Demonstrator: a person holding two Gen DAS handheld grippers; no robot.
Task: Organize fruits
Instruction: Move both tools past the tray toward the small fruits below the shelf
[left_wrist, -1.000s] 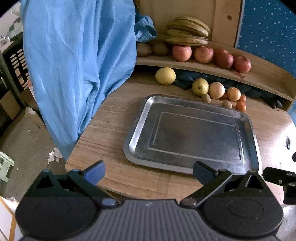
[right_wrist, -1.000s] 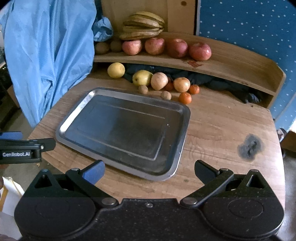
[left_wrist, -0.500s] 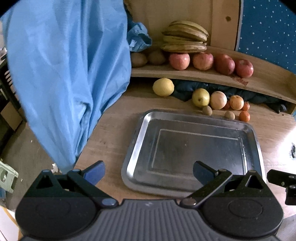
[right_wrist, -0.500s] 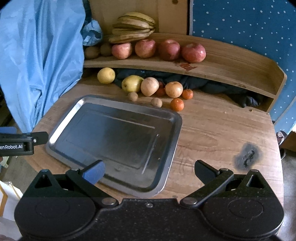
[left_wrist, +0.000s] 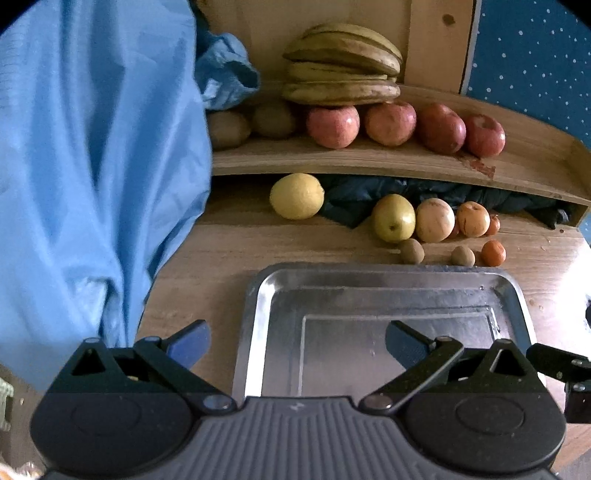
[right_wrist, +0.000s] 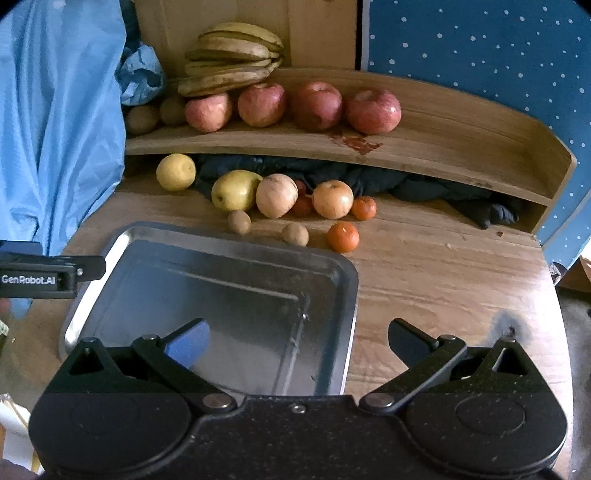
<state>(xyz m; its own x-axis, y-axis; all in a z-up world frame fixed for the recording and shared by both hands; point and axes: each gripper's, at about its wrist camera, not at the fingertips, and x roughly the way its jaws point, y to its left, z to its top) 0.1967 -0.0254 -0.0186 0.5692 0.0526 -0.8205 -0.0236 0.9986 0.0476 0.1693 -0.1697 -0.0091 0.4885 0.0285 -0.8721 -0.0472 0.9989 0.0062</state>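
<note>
An empty metal tray (left_wrist: 369, 291) (right_wrist: 229, 280) lies on the round wooden table. Beyond it sit loose fruits: a lemon (left_wrist: 296, 196) (right_wrist: 176, 172), a yellow pear (left_wrist: 393, 218) (right_wrist: 234, 189), pale apples (right_wrist: 276, 195), small oranges (right_wrist: 343, 236) and small kiwis (right_wrist: 295, 233). On the shelf above rest bananas (left_wrist: 341, 66) (right_wrist: 231, 62) and several red apples (left_wrist: 391, 123) (right_wrist: 316, 105). My left gripper (left_wrist: 297, 339) hangs open over the tray's near left part. My right gripper (right_wrist: 299, 338) hangs open over the tray's near right edge. Both hold nothing.
A blue garment (left_wrist: 92, 166) (right_wrist: 55, 122) hangs at the table's left edge. A dark cloth (right_wrist: 424, 184) lies under the curved wooden shelf (right_wrist: 443, 144). A dark burn mark (right_wrist: 506, 325) is on the table at right. The left gripper's side (right_wrist: 48, 278) shows at left.
Both grippers have moved forward toward the fruits, so the tray and fruits look closer. Both stayed open.
</note>
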